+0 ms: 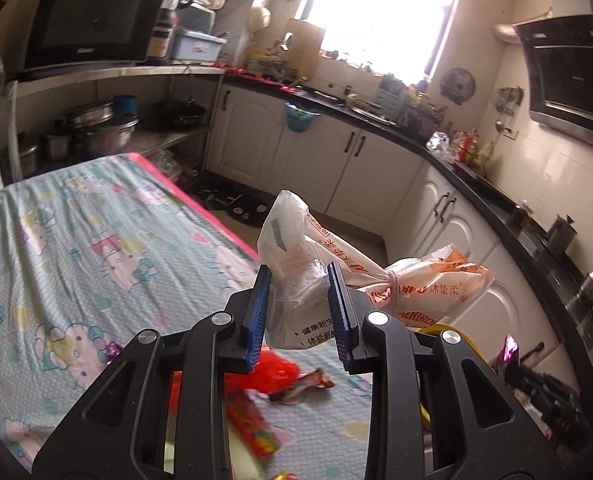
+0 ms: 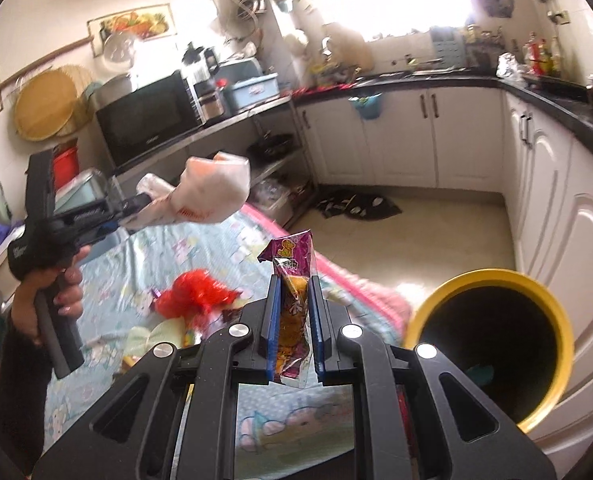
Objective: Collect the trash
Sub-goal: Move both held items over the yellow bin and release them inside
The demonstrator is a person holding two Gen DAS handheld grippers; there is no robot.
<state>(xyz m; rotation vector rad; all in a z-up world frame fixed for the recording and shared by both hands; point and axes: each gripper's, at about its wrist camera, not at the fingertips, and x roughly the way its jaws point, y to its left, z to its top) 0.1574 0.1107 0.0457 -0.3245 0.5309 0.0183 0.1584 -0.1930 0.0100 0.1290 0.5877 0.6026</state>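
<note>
My left gripper [image 1: 299, 276] pinches a light, crinkly knotted plastic bag [image 1: 336, 276] aloft over the table, my right gripper [image 2: 293, 292] a slippery purple snack wrapper [image 2: 292, 280] beside the yellow-rimmed bin [image 2: 448, 292].

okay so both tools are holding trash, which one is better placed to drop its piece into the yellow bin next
Right, probably. The right tool grips the purple snack wrapper with the yellow bin open just beside it. The left tool holds its tied plastic bag farther off, up over the table.
</note>
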